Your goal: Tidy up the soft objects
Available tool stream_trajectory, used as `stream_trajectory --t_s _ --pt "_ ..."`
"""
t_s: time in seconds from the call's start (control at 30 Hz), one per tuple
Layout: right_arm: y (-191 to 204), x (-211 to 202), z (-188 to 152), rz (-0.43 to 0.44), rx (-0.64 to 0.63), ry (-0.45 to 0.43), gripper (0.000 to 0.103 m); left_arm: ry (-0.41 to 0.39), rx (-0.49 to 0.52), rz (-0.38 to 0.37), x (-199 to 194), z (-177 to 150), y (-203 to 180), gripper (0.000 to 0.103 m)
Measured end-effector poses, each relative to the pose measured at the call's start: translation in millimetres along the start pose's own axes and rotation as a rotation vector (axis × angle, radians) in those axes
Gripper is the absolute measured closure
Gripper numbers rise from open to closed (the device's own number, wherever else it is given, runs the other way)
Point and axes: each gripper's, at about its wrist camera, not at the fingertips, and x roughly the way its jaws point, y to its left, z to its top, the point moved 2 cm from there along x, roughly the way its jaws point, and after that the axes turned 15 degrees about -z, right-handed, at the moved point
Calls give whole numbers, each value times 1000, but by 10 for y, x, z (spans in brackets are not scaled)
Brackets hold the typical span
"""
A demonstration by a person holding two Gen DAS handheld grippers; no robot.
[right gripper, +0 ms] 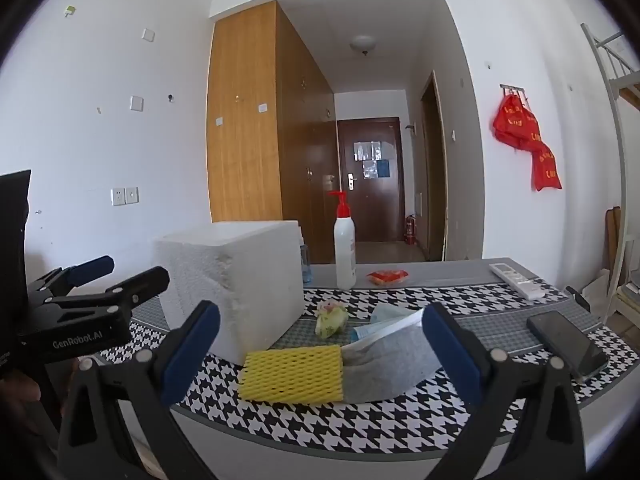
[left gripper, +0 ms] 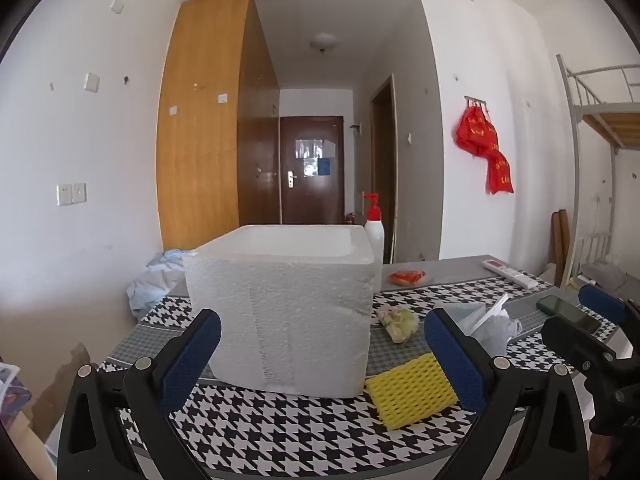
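Nearest the right gripper (right gripper: pixel 320 340) lies a yellow foam-mesh sleeve (right gripper: pixel 292 374) on the houndstooth-clothed desk (right gripper: pixel 360 428), beside a white polystyrene box (right gripper: pixel 240 280) — light and squashy by my judgement, best pinched across its short width. A grey fabric piece (right gripper: pixel 384 364) touches it. Both grippers point slightly downward, jaws wide and empty; the left gripper (left gripper: pixel 320 354) faces the box.

The room is evenly lit by soft daylight, and only faint shadows are cast. Straight lines are bowed near the dark-vignetted fisheye edges, where slight blur is seen.
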Motion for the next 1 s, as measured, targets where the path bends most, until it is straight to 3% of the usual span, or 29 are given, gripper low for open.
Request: stream_trajectory --t_s 1.0 --pt "-25 18 32 -17 -8 7 1 -13 0 17 1 -12 -47 1"
